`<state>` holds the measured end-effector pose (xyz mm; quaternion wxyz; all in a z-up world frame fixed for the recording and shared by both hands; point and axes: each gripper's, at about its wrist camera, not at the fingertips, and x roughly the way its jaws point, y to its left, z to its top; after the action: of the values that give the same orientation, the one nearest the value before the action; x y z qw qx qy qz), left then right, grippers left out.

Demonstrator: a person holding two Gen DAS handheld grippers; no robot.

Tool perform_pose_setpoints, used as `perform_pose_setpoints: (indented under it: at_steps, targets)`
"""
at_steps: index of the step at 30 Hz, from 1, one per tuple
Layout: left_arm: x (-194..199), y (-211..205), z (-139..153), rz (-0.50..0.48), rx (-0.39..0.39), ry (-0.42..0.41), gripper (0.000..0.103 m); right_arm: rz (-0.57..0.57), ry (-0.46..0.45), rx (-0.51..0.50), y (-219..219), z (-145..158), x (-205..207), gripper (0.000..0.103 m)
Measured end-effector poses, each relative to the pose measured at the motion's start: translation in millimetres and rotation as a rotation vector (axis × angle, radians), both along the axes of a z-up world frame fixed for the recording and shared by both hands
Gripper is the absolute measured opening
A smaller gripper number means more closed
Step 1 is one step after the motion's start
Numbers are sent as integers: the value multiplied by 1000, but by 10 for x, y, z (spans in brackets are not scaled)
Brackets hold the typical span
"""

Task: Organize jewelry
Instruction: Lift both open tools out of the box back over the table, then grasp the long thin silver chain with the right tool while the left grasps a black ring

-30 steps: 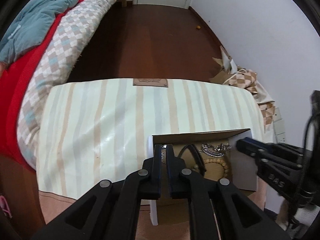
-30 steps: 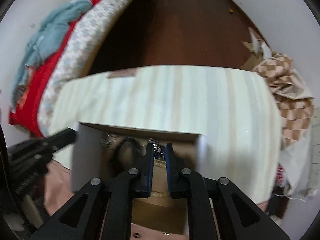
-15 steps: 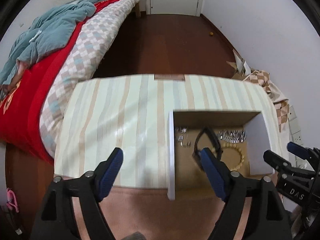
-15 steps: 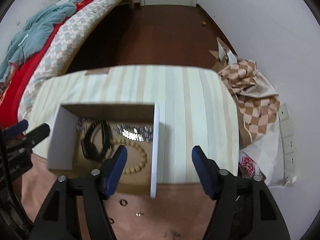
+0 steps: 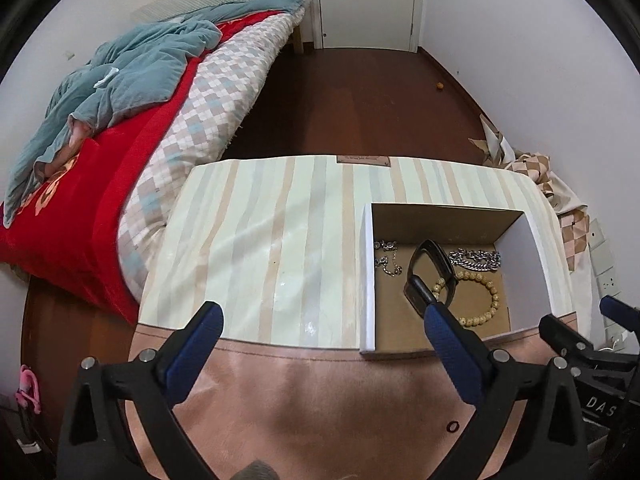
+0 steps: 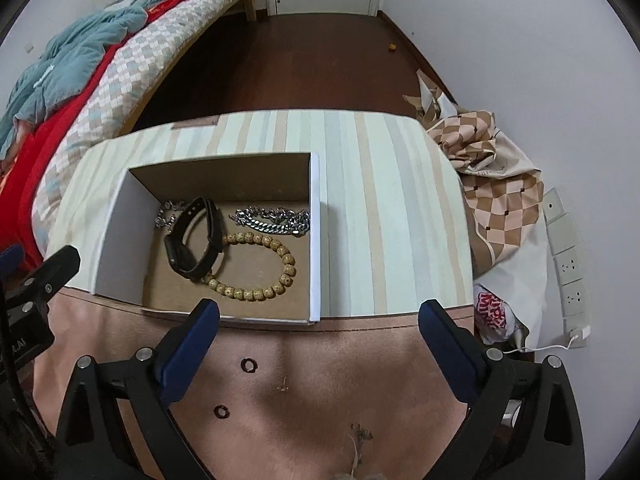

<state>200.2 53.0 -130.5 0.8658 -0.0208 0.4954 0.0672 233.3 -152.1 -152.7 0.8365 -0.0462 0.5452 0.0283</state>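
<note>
An open cardboard box (image 5: 367, 280) (image 6: 315, 240) with white walls stands on the striped mat. Inside lie a black wristband (image 5: 434, 256) (image 6: 200, 236), a wooden bead bracelet (image 5: 490, 300) (image 6: 280, 256), a thick silver chain (image 5: 476, 259) (image 6: 272, 220) and a thin silver chain (image 5: 386, 260) (image 6: 166, 216). My left gripper (image 5: 320, 314) hovers off the box's near left corner, its jaws opening wide with nothing between the pads. My right gripper (image 6: 319, 308) hangs over the box's near right corner, jaws likewise opening, nothing held.
Small dark rings (image 6: 250, 365) (image 6: 221, 411) (image 5: 452, 426) lie on the pink cloth in front of the box. A bed with a red blanket (image 5: 92, 208) runs along the left. A checked cloth heap (image 6: 500, 200) and wall sockets (image 6: 570, 264) are at the right.
Both grippers were shut low over the box a second ago. They have since opened wide and drawn back and up towards the near edge, so the whole box shows.
</note>
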Motion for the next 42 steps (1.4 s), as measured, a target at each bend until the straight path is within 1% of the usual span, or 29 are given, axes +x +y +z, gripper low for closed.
perform_pose_setpoints:
  at_steps: [5, 11, 19, 24, 29, 31, 33, 36, 39, 40, 42]
  targets:
    - [-167, -19, 136, -2, -2, -15, 103, 2, -54, -7, 18, 241, -154, 101]
    - [-416, -70, 359, -8, 29, -68, 103, 1, -108, -4, -6, 499, -385, 101]
    - [-711, -110, 652, -15, 27, -125, 103, 4, -188, -6, -20, 843, -734, 101]
    - [-847, -163, 745, -25, 23, -143, 103, 5, -227, -8, -35, 1008, -912, 101]
    - [-944, -176, 767, -13, 14, -146, 103, 7, -233, 13, -42, 1078, -1043, 101]
    - [-965, -180, 717, 2, 11, -127, 103, 5, -223, 24, -60, 1053, -1070, 101]
    - [-996, -185, 609, 14, 7, -101, 103, -7, -205, 59, -137, 1000, -1099, 101]
    - [-1054, -212, 390, 24, 27, -62, 103, -54, -166, 86, -327, 805, -1140, 101]
    - [-1103, -240, 82, 27, 38, -2, 103, -112, -88, 112, -590, 474, -1196, 101]
    - [-1116, -257, -59, 24, 37, 28, 103, -136, -55, 121, -686, 319, -1230, 101]
    - [-1126, -299, -248, 17, 43, 69, 103, -171, 3, 145, -842, 12, -1294, 101]
